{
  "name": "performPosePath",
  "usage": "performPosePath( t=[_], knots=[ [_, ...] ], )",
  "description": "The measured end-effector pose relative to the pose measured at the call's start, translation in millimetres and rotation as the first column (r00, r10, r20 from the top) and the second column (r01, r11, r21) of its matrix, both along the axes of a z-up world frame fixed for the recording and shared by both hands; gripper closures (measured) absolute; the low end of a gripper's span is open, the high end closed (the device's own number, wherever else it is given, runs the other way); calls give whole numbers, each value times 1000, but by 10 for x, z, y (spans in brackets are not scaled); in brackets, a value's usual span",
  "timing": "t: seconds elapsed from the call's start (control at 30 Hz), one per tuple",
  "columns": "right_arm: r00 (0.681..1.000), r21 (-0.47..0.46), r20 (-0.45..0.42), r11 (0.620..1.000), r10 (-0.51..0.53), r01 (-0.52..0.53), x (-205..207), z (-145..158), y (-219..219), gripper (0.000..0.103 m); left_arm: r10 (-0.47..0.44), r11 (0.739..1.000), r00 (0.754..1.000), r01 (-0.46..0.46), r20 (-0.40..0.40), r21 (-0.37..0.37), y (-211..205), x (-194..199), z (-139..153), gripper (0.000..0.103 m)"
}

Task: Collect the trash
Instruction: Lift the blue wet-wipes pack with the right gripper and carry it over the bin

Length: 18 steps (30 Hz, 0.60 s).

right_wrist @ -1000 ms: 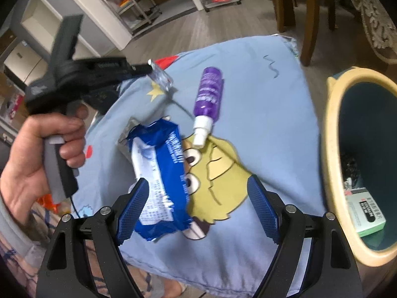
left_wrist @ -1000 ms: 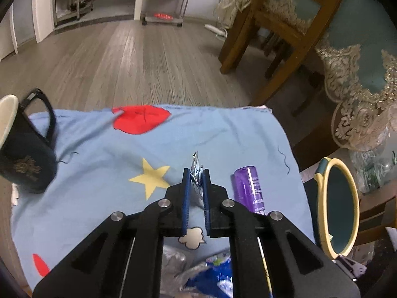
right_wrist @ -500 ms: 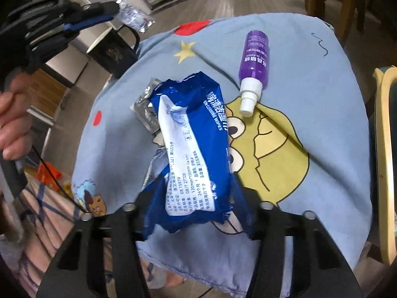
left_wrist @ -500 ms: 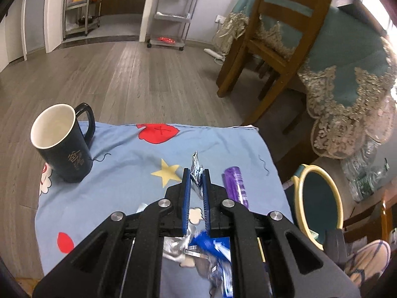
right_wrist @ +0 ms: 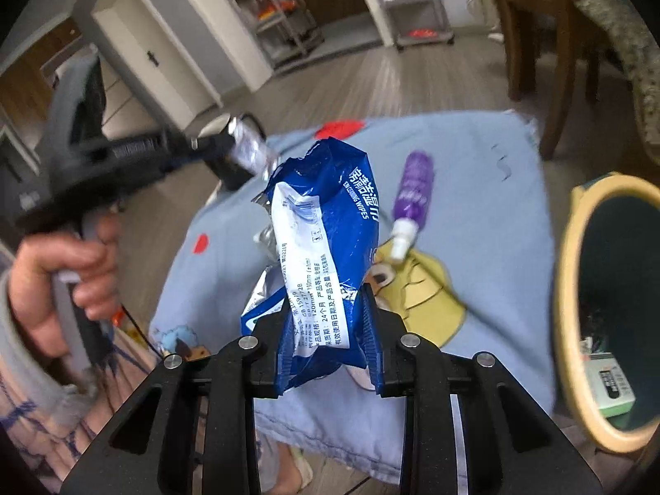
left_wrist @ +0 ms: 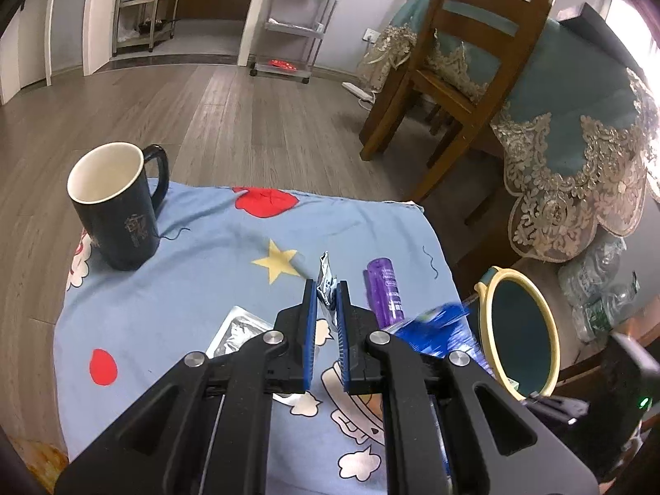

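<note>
Right gripper: fingers have just been closing and now clamp the blue wipes pack, lifted off the surface near its right edge, beside the bin. Left gripper: fingers clamped on a small foil wrapper. Risk: the limp pack, pinched low, may sag or slip out before reaching the bin.

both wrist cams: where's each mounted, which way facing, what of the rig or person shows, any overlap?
Left wrist: on the left gripper, looking forward and down over the blue cloth to the mug, chair and floor; shows its own fingers pinching a small foil wrapper.
Right wrist: on the right gripper, facing the same cloth; its jaws have just been closing on the blue wipes pack; also shows the person's hand holding the left gripper.
Shared: cloth, purple bottle, yellow-rimmed bin, wipes pack.
</note>
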State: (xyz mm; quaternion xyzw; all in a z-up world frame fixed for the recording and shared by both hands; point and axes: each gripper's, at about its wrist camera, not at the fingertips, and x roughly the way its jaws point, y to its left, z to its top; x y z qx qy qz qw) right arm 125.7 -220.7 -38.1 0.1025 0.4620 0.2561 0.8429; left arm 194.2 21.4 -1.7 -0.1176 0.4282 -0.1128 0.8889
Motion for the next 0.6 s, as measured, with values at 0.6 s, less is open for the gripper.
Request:
performPosePath(
  t=[0.6],
  knots=[
    [923,39,103,928,-372,370,-258,350,-1274,72,-246,969,969,247,24,-30,-1244,-105,73,95]
  ],
)
